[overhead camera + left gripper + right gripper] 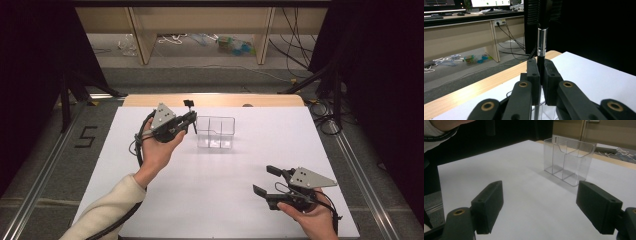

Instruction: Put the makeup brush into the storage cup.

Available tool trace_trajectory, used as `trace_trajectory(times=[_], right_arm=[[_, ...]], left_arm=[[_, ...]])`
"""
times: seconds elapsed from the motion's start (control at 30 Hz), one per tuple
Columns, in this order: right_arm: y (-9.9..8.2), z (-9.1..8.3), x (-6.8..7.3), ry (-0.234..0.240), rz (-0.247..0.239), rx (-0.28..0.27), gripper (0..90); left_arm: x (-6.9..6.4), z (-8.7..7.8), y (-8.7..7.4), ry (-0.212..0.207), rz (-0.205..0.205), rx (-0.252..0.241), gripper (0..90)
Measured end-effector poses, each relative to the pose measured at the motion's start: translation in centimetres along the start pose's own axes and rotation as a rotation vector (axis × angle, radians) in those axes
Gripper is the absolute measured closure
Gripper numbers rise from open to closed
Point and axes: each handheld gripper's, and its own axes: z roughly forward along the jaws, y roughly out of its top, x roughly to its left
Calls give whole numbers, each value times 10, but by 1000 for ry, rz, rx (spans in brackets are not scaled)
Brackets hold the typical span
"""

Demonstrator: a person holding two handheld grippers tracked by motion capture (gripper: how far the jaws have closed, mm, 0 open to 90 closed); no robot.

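Left tongs (191, 120) pinch a black brush (541, 40) upright, poised beside the clear organizer (215, 132), probably to drop it in. Right tongs (265, 181) rest wide open and empty on the counter (280, 145), out of the way.

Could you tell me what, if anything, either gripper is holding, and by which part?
The left gripper clamps an upright black brush by its handle, below the silver band. The right gripper is open and holds nothing.

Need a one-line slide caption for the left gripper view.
Left hand-held gripper shut on an upright black brush with a silver band, above the white table.
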Motion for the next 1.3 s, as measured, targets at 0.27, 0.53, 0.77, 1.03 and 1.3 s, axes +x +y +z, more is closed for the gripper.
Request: trace_trajectory(times=[0.27, 0.53, 0.77, 1.03, 1.3], right_arm=[[0, -1, 0, 3, -2, 9, 229], [0, -1, 1, 7, 19, 24, 228], [0, -1, 1, 7, 17, 26, 228], [0, -1, 1, 9, 19, 31, 227], [0, -1, 1, 9, 20, 31, 227]], left_arm=[[2, 3, 0, 4, -2, -3, 849], [4, 5, 1, 4, 0, -5, 850], [3, 6, 2, 1, 1, -8, 850], [3, 9, 3, 1, 2, -9, 850], [2, 10, 4, -1, 1, -13, 850]])
